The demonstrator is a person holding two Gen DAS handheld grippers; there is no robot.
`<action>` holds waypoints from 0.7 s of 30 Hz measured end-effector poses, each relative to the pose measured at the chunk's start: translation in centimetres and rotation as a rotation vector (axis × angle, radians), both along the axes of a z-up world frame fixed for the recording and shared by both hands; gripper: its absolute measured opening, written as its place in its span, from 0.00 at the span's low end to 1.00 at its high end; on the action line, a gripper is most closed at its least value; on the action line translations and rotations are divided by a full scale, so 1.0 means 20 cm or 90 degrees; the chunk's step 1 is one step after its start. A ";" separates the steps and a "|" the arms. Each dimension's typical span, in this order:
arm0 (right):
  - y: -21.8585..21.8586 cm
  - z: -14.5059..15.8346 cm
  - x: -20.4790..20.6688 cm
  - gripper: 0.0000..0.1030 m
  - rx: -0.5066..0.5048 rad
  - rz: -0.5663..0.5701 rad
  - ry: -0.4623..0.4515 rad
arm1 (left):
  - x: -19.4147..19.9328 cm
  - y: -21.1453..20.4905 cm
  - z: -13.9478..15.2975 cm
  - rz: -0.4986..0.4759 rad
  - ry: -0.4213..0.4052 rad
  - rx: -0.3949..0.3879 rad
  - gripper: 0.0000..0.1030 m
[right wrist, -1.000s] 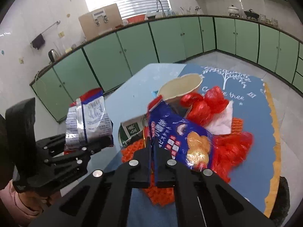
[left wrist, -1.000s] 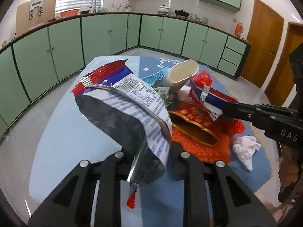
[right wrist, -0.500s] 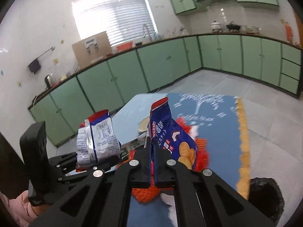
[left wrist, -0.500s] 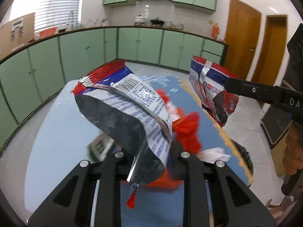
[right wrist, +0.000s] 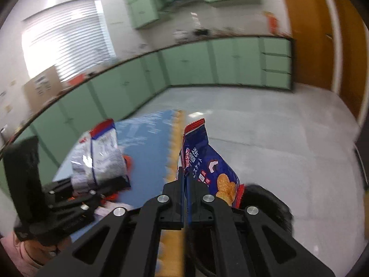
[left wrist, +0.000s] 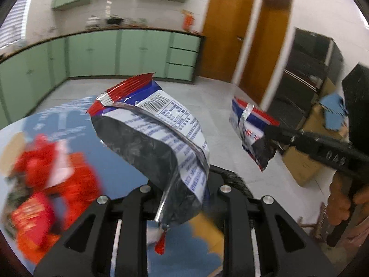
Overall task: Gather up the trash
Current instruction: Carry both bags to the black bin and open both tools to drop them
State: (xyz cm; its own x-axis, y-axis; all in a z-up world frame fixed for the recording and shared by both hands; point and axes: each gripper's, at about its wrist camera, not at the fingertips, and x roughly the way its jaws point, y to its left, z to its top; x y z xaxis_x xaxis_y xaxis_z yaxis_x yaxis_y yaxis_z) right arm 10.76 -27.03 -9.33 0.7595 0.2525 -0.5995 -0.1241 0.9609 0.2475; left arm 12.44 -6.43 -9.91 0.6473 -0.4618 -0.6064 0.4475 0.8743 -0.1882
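Note:
My left gripper (left wrist: 183, 191) is shut on a silver snack wrapper (left wrist: 156, 138) with a red and blue top, held in the air near the table's right edge. It also shows in the right wrist view (right wrist: 99, 159). My right gripper (right wrist: 186, 180) is shut on a blue biscuit packet (right wrist: 207, 168), held over the floor beyond the table edge; the packet also shows in the left wrist view (left wrist: 253, 131). A black bin (right wrist: 267, 203) sits on the floor just below and right of the biscuit packet; its dark rim (left wrist: 230, 177) peeks out behind the silver wrapper.
Red and orange trash (left wrist: 43, 191) and a paper cup (left wrist: 9, 152) lie blurred on the blue tablecloth (left wrist: 120, 168) at left. Green cabinets (right wrist: 184, 69) line the far walls. Cardboard boxes (left wrist: 306, 157) stand on the floor at right, near wooden doors (left wrist: 226, 30).
Both grippers have swung right with their packets, from over the trash pile to the table's right edge and the floor. The black bin has come into view below them.

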 end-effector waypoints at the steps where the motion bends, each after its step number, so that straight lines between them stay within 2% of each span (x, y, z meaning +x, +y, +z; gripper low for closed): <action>1: -0.05 -0.03 0.00 0.02 0.002 -0.014 0.008 | 0.02 -0.05 -0.03 -0.017 0.008 -0.001 0.21; 4: -0.22 -0.17 0.00 0.02 0.012 -0.059 0.044 | 0.08 -0.22 -0.12 -0.066 0.039 -0.005 0.21; 10: -0.40 -0.42 0.02 0.02 0.037 -0.108 0.097 | 0.23 -0.48 -0.35 -0.130 0.098 0.030 0.24; 13: -0.47 -0.55 0.04 0.02 0.050 -0.123 0.127 | 0.24 -0.55 -0.46 -0.149 0.126 0.051 0.35; 15: -0.50 -0.60 0.05 0.02 0.055 -0.126 0.142 | 0.25 -0.56 -0.50 -0.154 0.132 0.060 0.47; 16: -0.51 -0.63 0.06 0.02 0.057 -0.128 0.150 | 0.25 -0.56 -0.51 -0.155 0.133 0.058 0.48; 18: -0.53 -0.66 0.06 0.03 0.061 -0.125 0.160 | 0.25 -0.56 -0.50 -0.156 0.130 0.059 0.58; 21: -0.56 -0.72 0.09 0.09 0.065 -0.123 0.174 | 0.24 -0.54 -0.49 -0.158 0.127 0.057 0.63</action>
State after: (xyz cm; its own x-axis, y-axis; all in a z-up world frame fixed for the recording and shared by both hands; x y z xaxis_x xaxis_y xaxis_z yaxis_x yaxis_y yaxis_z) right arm 12.47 -38.14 -23.75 0.6135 0.1882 -0.7669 0.1425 0.9288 0.3420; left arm 17.33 -17.28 -19.65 0.3865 -0.5293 -0.7553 0.6104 0.7607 -0.2207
